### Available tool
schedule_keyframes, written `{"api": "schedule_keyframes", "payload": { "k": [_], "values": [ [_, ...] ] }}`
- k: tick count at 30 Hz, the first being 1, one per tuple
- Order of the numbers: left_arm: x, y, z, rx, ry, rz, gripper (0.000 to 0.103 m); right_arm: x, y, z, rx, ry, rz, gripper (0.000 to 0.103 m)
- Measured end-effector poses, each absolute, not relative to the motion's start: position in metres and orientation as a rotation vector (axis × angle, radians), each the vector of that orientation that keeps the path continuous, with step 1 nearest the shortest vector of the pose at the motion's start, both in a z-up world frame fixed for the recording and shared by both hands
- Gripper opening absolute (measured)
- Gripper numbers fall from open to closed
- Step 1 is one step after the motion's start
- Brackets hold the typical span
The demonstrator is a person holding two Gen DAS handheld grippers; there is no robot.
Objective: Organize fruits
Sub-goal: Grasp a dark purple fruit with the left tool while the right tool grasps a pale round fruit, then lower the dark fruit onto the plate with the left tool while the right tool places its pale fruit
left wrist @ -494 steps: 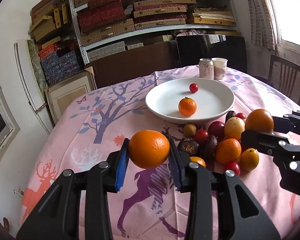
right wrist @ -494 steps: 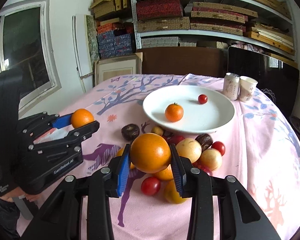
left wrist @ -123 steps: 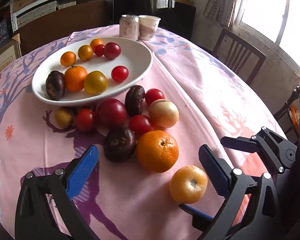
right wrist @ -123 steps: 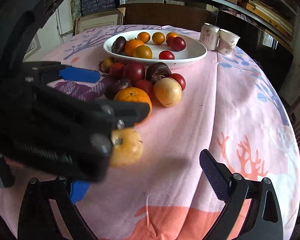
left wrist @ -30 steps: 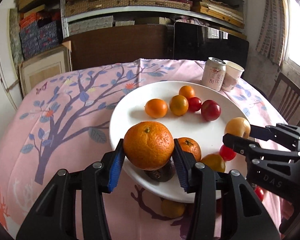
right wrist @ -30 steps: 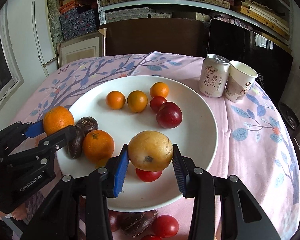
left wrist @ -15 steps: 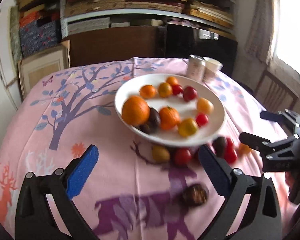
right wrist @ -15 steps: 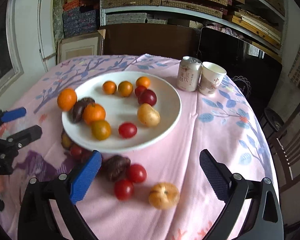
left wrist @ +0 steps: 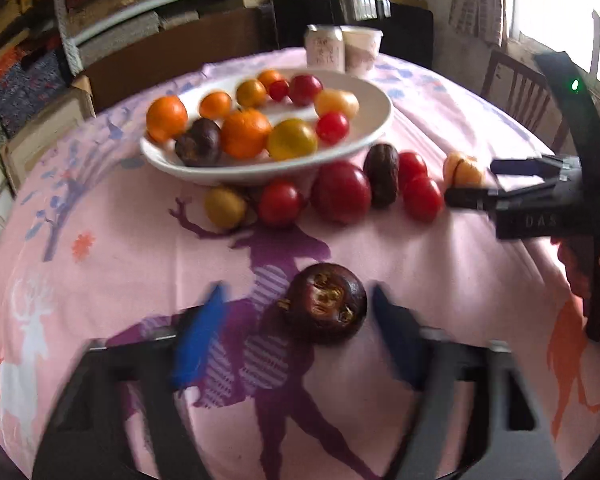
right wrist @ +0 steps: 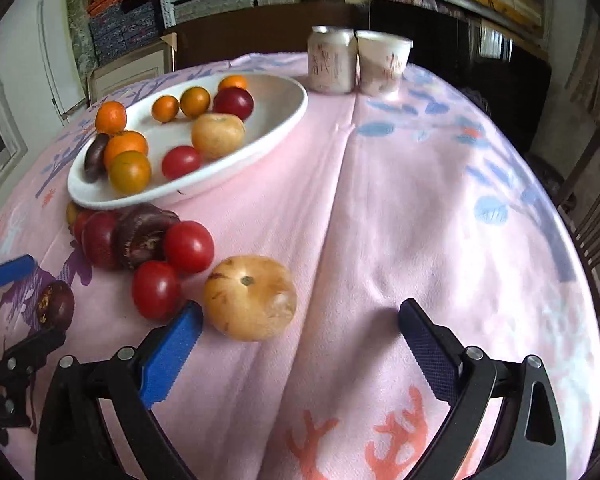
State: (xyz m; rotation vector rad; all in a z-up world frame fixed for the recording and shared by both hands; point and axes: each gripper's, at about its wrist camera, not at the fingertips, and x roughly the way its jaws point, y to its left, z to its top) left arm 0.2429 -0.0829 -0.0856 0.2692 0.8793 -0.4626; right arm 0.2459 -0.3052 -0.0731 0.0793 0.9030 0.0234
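White plate (right wrist: 284, 120), far left, holds 10 fruits. Pale yellow fruit (right wrist: 250, 298) lies on the pink cloth (right wrist: 400, 220) inside your right gripper (right wrist: 300, 340); its jaws are wide and closing, pads clear. It looks firm and smooth, so take it across its widest part. Dark round fruit (left wrist: 324, 304) sits between your left gripper's (left wrist: 292, 332) closing jaws, untouched; it looks light, with a brittle rind, so squeeze gently.

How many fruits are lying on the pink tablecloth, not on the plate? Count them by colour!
Red fruits: 4
Dark purple-brown fruits: 2
Yellowish fruits: 2
Total: 8
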Motion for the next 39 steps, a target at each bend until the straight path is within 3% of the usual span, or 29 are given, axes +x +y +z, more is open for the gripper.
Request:
{"api": "schedule_keyframes", "payload": {
  "k": [1,2,3,4,12,18,21,33,34,35,36,37,39],
  "values": [
    [0.242,-0.082,-0.085,0.255,0.869,-0.46,0.044,0.245,-0.305,-0.071,0.084,0.888,0.036,0.08],
    [0.24,-0.084,-0.085,0.265,0.871,-0.477,0.041,0.243,-0.302,-0.07,0.087,0.876,0.055,0.065],
    [0.238,-0.086,-0.084,0.277,0.863,-0.487,0.041,0.243,-0.297,-0.071,0.089,0.883,0.086,0.046],
    [0.235,-0.088,-0.085,0.287,0.857,-0.501,0.041,0.242,-0.288,-0.071,0.067,0.889,0.096,0.04],
    [0.234,-0.086,-0.061,0.287,0.799,-0.538,0.041,0.232,-0.261,-0.05,-0.031,0.844,0.092,0.04],
    [0.263,-0.074,-0.023,0.173,0.665,-0.444,0.041,0.253,-0.264,-0.007,-0.015,0.743,0.014,0.039],
    [0.295,-0.075,-0.015,0.119,0.69,-0.378,0.041,0.274,-0.257,0.005,-0.003,0.716,0.019,0.039],
    [0.365,-0.074,-0.022,0.076,0.698,-0.237,0.041,0.332,-0.23,-0.006,0.054,0.777,0.047,0.04],
    [0.367,-0.074,-0.025,0.08,0.703,-0.246,0.041,0.334,-0.228,-0.006,0.046,0.778,0.048,0.04],
    [0.367,-0.075,-0.028,0.081,0.711,-0.253,0.043,0.335,-0.228,-0.007,0.041,0.772,0.034,0.048],
    [0.368,-0.075,-0.03,0.079,0.719,-0.254,0.061,0.334,-0.231,-0.007,0.043,0.754,-0.001,0.073],
    [0.369,-0.071,-0.032,0.071,0.725,-0.202,0.082,0.331,-0.236,-0.006,0.05,0.731,-0.043,0.08],
    [0.371,-0.057,-0.031,0.005,0.719,-0.165,0.098,0.328,-0.25,-0.003,0.093,0.727,-0.038,0.099]
  ]
}}
